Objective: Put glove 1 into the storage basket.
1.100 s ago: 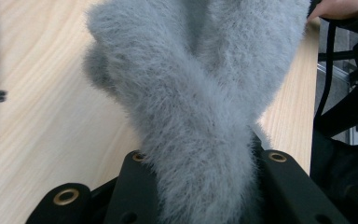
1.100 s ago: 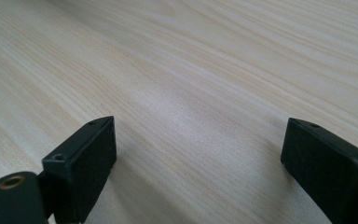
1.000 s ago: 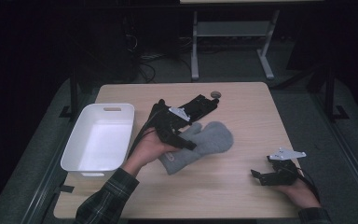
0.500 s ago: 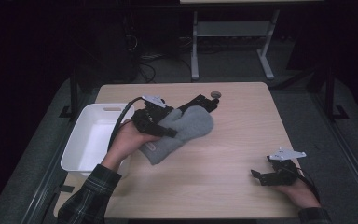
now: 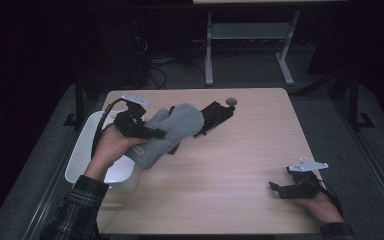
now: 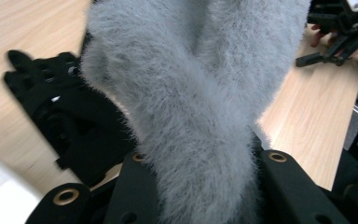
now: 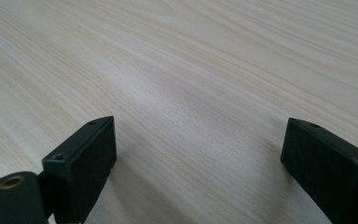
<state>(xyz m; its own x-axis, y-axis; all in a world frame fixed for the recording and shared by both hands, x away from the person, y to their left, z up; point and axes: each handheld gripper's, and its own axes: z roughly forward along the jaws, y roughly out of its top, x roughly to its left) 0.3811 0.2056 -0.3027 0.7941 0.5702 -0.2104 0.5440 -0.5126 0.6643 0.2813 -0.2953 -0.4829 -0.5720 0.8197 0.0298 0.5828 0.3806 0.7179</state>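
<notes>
The left gripper holds the grey mitten above the table, beside the white bin. The right gripper rests wide open on the table.

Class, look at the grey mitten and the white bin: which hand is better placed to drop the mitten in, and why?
Left. The left gripper is clamped on the grey mitten right beside the white bin; the right gripper rests open and empty at the table's far corner.

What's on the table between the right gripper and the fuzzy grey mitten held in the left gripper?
Nothing: in the high view, bare light wooden tabletop stretches from the right gripper to the fuzzy grey mitten.
</notes>
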